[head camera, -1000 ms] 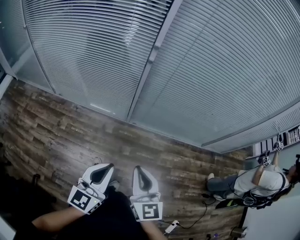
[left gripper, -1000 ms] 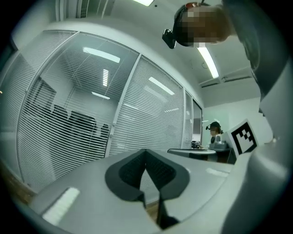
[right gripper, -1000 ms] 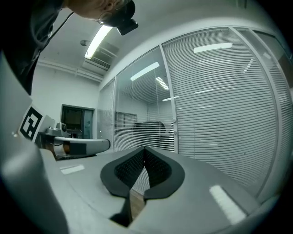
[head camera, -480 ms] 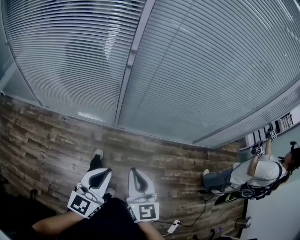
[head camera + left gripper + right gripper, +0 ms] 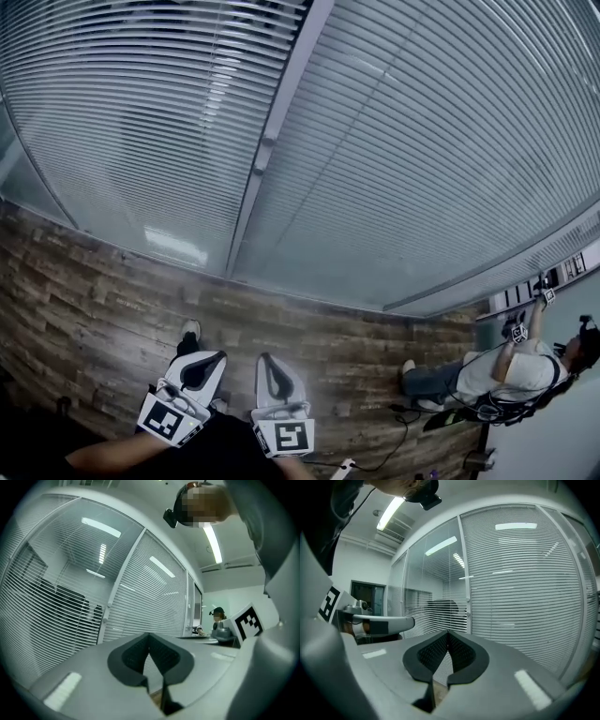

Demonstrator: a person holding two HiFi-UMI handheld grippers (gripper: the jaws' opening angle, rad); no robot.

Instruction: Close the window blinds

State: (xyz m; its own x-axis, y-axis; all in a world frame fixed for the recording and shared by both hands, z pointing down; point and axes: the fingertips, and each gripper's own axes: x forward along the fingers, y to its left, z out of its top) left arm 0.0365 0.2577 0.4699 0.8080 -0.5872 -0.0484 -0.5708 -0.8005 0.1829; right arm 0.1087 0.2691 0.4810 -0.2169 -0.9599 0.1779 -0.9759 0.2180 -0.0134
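Note:
The window blinds fill the upper head view in two panels split by a white mullion point(image 5: 270, 141). Through the left blind point(image 5: 122, 122) I see dark shapes between its slats. The right blind point(image 5: 441, 159) looks flat and pale. My left gripper point(image 5: 208, 357) and right gripper point(image 5: 268, 360) are held low, side by side, pointing at the wall's foot and well short of the blinds. Both are shut and hold nothing. In the left gripper view the left gripper point(image 5: 150, 635) has its pads together, with the slats point(image 5: 61, 606) beyond. The right gripper point(image 5: 448, 633) is the same before the blind point(image 5: 525, 597).
Wood-plank floor point(image 5: 84, 300) runs along the glass wall's foot. A person point(image 5: 506, 370) sits low at the far right, holding marker-cube grippers up. A cable and a power strip point(image 5: 343, 464) lie on the floor to the right of my grippers.
The head view has tilted up, so the blinds take more of the frame and the floor less. Both grippers sit slightly lower in the frame, still shut and side by side.

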